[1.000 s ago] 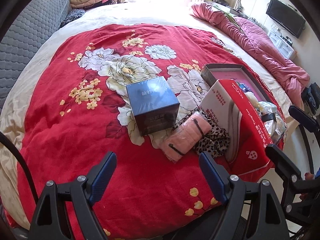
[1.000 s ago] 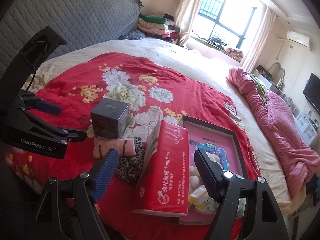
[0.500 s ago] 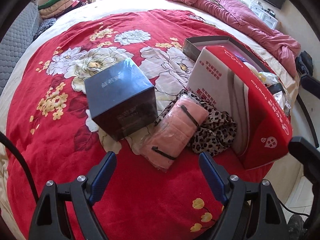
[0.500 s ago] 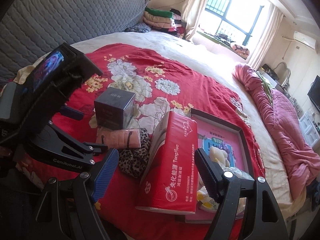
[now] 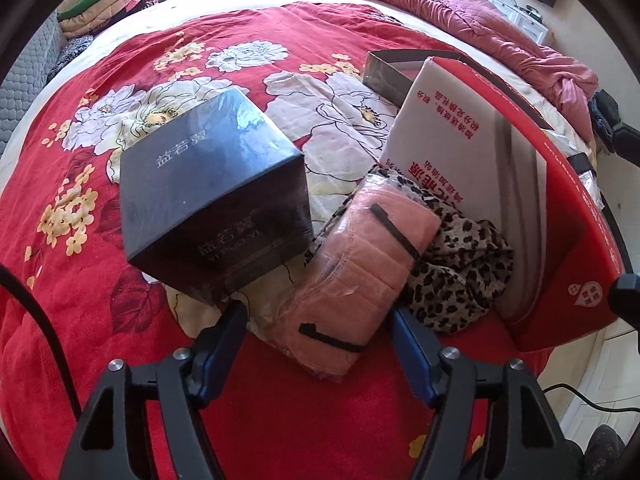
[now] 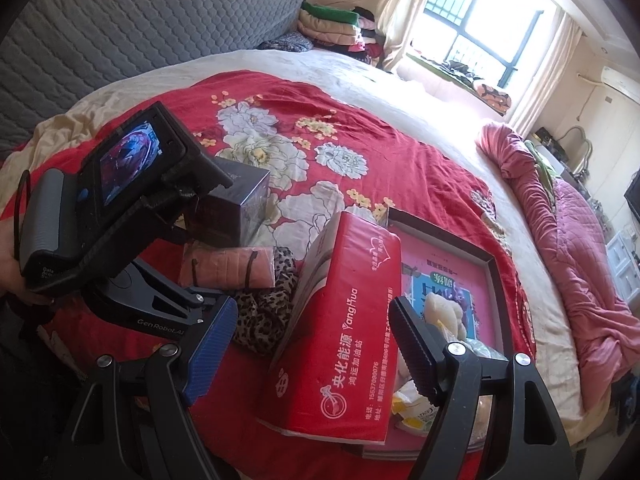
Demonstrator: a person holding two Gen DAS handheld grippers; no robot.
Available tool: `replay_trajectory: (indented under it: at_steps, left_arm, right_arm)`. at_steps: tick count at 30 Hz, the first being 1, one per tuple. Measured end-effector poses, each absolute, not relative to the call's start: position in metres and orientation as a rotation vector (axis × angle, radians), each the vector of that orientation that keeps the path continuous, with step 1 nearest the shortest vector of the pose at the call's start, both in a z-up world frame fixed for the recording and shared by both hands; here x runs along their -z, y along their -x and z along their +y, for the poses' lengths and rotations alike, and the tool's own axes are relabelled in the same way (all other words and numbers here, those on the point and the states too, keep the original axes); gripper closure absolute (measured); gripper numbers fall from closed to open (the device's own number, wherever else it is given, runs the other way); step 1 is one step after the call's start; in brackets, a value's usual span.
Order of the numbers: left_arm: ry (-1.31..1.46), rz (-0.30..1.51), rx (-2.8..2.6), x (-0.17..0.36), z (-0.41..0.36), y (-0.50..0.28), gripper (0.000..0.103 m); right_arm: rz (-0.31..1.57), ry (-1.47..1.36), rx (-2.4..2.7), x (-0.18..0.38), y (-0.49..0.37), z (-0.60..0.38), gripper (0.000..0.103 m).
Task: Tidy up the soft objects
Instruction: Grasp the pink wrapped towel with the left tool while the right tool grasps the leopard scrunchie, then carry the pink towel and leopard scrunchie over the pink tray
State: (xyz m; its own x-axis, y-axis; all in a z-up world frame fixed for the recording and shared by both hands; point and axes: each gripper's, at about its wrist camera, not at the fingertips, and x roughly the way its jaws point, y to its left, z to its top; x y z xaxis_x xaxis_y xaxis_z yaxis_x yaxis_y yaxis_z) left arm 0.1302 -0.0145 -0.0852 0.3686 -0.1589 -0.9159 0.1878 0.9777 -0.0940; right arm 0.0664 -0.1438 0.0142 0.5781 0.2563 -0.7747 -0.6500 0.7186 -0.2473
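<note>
Nothing is looking sorted yet: the left gripper is closing around the pink cloth bundle beside the dark box, while the right gripper is hanging spread and empty.

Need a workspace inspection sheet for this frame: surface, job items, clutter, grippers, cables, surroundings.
Surface: red floral quilt on a bed.
Job's things: pink pack lies on leopard cloth, between dark box and red carton.
Clutter: open tray behind the carton, holding a book and packets.
Grippers: left gripper closing, its fingers either side of the pink pack's near end, pads not yet pressing; right gripper open in front of the carton, holding nothing.
Cables: black cable at the left view's edge.
Surroundings: grey headboard, folded clothes, window, pink quilt.
</note>
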Motion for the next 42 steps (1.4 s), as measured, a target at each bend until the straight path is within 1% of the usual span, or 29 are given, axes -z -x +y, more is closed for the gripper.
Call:
replay_trajectory:
  at_steps: [4,6,8,14,19,26,31,32,33,34,35,36,37,38,39,42]
  left_arm:
    - [0.022,1.175,0.264,0.088,-0.013,-0.133,0.046]
    - [0.090,1.172,0.292,0.088,-0.007,-0.134,0.052]
    - [0.162,1.171,0.303,0.087,0.001,-0.134,0.055]
    - [0.271,1.168,0.305,0.076,0.027,-0.118,0.057]
    - [0.244,1.171,0.232,0.065,0.046,-0.100,0.057]
    - [0.238,1.173,0.209,0.063,0.068,-0.085,0.057]
    - [0.259,1.164,0.185,0.060,0.080,-0.083,0.057]
    - [0.259,1.163,0.187,0.059,0.080,-0.082,0.057]
    - [0.255,1.162,0.185,0.059,0.081,-0.081,0.057]
    - [0.254,1.160,0.181,0.058,0.081,-0.081,0.057]
    - [0.253,1.160,0.183,0.058,0.080,-0.080,0.057]
    - [0.252,1.160,0.185,0.057,0.080,-0.080,0.057]
    - [0.254,1.157,0.183,0.057,0.079,-0.079,0.057]
    - [0.255,1.155,0.187,0.056,0.079,-0.079,0.057]
    - [0.252,1.153,0.189,0.054,0.078,-0.079,0.057]
    - [0.251,1.134,0.191,0.047,0.075,-0.078,0.057]
  right_arm:
    - [0.808,0.642,-0.612,-0.007,-0.073,-0.134,0.024]
    - [0.817,0.703,-0.634,-0.001,-0.076,-0.126,0.024]
    - [0.818,0.760,-0.673,0.005,-0.076,-0.117,0.024]
    - [0.818,0.943,-0.749,0.026,-0.073,-0.090,0.024]
    - [0.831,1.068,-0.805,0.051,-0.072,-0.067,0.024]
    - [0.866,1.243,-0.773,0.090,-0.080,-0.045,0.024]
    - [0.909,1.279,-0.749,0.103,-0.091,-0.031,0.026]
    - [0.926,1.271,-0.748,0.104,-0.094,-0.029,0.032]
    - [0.936,1.260,-0.739,0.105,-0.097,-0.028,0.044]
    - [0.950,1.247,-0.731,0.106,-0.100,-0.027,0.051]
    - [0.960,1.234,-0.725,0.107,-0.104,-0.028,0.065]
    - [0.959,1.221,-0.713,0.107,-0.107,-0.026,0.072]
    - [0.950,1.207,-0.705,0.106,-0.108,-0.027,0.075]
    - [0.935,1.186,-0.706,0.102,-0.110,-0.029,0.082]
    - [0.921,1.151,-0.712,0.096,-0.110,-0.031,0.087]
    - [0.914,0.981,-0.737,0.075,-0.113,-0.041,0.088]
